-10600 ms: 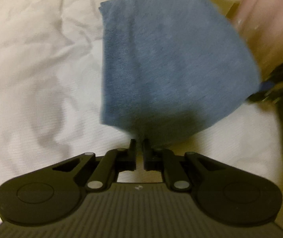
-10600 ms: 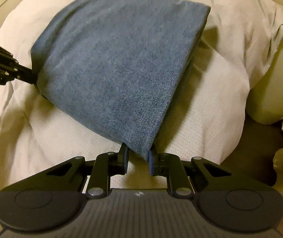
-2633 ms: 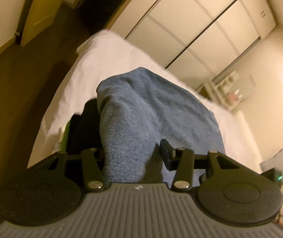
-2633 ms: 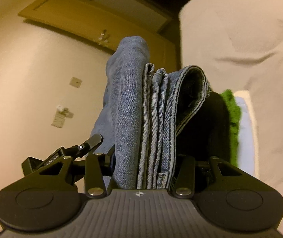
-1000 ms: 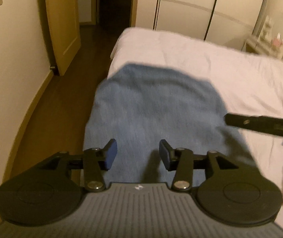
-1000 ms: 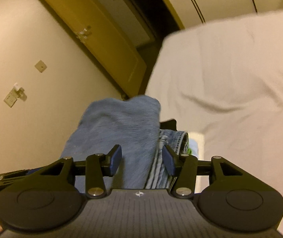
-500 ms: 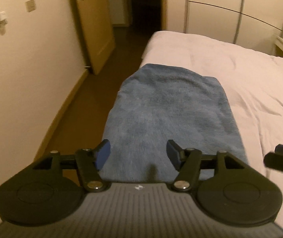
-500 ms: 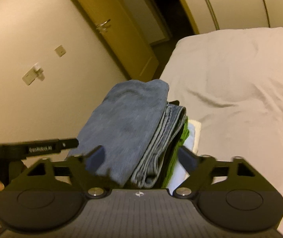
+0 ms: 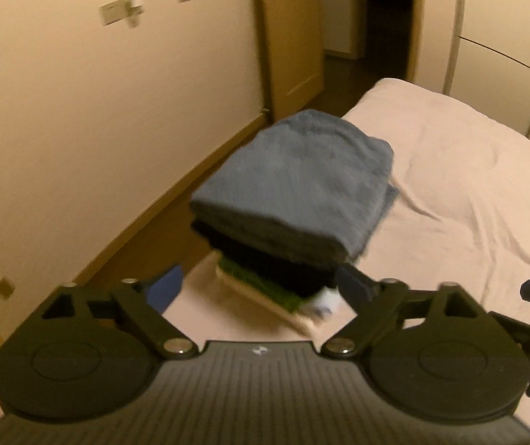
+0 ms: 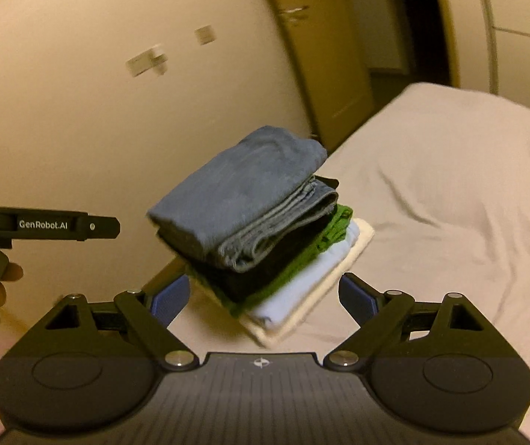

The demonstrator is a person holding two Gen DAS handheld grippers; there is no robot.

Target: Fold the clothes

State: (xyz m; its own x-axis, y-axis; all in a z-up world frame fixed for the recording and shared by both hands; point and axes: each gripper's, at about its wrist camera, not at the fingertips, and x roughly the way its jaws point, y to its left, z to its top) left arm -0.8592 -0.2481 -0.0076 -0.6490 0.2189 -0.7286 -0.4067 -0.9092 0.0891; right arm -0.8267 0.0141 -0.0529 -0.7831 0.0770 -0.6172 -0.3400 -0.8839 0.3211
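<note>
The folded blue jeans [image 9: 294,181] lie on top of a stack of folded clothes at the bed's near corner; they also show in the right wrist view [image 10: 242,196]. Under them are a black garment [image 10: 265,263], a green one [image 10: 331,230], a light blue one [image 10: 302,289] and a cream one [image 10: 354,256]. My left gripper [image 9: 261,289] is open and empty, just short of the stack. My right gripper [image 10: 265,296] is open and empty, also just short of the stack. The left gripper also shows in the right wrist view [image 10: 112,227], left of the stack.
The bed [image 9: 468,193] with a pale wrinkled sheet stretches to the right. A beige wall [image 9: 116,129] and a strip of wooden floor [image 9: 161,233] run along the left. A door [image 9: 287,29] and wardrobe doors [image 9: 506,37] stand at the back.
Both grippers have pulled back from the stack and opened wider. The jeans stay on top of the stack, and its lower layers have come into view.
</note>
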